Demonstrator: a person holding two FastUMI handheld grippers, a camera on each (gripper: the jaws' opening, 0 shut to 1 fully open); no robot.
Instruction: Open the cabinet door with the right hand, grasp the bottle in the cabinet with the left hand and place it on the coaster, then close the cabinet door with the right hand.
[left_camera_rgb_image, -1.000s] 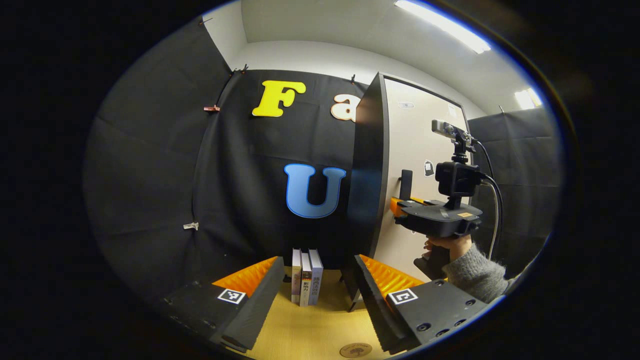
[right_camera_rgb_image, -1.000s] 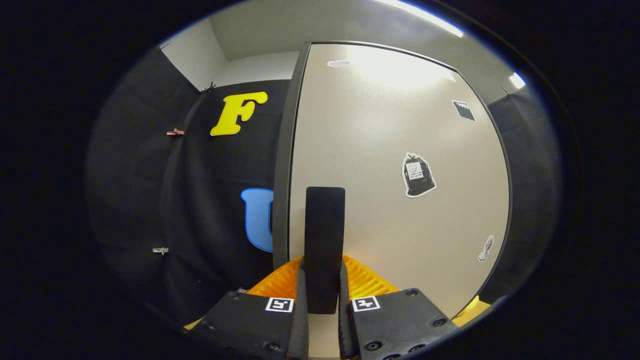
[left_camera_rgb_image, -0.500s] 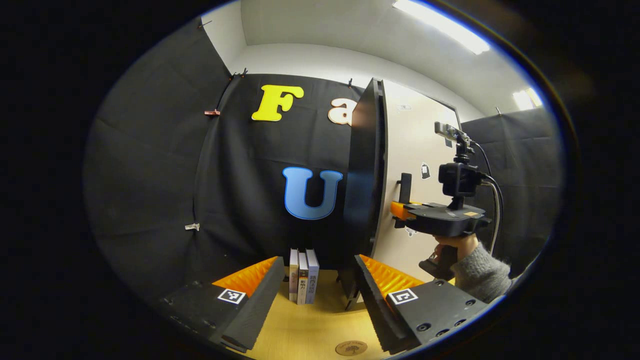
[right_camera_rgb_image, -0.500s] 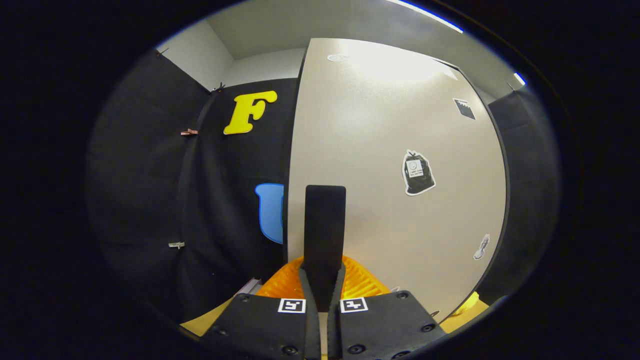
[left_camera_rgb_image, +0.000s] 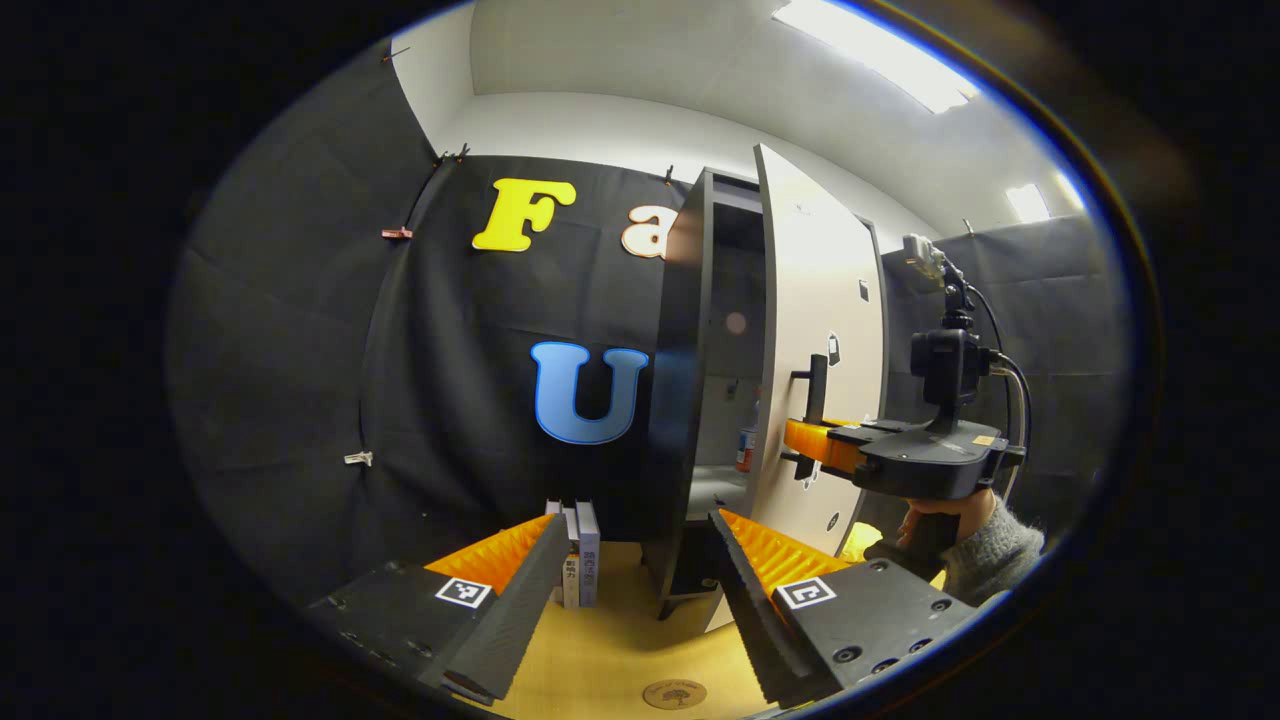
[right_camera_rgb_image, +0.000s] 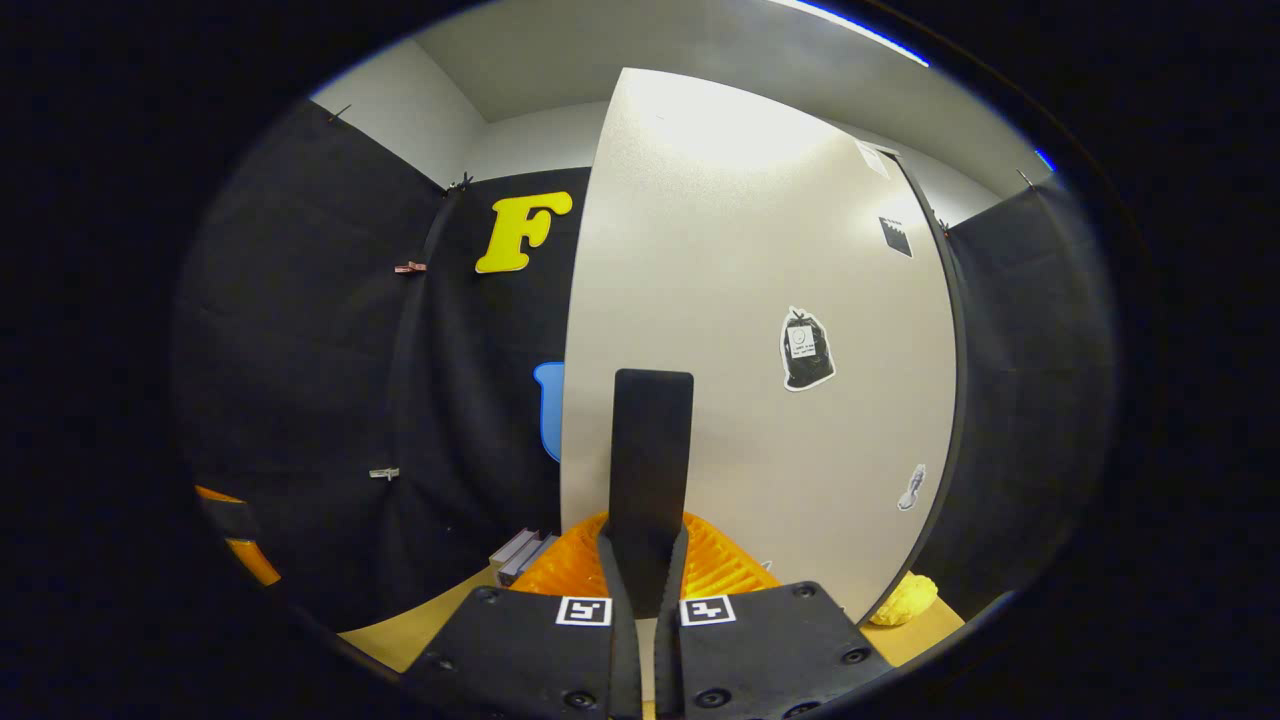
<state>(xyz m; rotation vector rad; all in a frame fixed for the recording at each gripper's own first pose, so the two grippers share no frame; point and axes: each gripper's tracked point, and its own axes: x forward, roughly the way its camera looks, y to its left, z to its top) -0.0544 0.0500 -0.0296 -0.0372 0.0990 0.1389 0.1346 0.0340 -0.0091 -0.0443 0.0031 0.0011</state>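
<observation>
Cabinet door (left_camera_rgb_image: 815, 330) ajar, right gripper (right_camera_rgb_image: 645, 590) clamping handle (right_camera_rgb_image: 650, 470), books (left_camera_rgb_image: 575, 565) beside cabinet

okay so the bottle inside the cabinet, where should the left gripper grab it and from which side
Grip the bottle around its body, judging by its upright stance on the shelf. Come straight in through the gap between cabinet and door; the left gripper is already open.

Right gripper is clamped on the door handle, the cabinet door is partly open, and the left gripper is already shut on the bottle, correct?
Not quite: in the left gripper view the left gripper is open and holds nothing; the bottle stands inside the cabinet. The right gripper does clamp the door handle, door partly open.
</observation>
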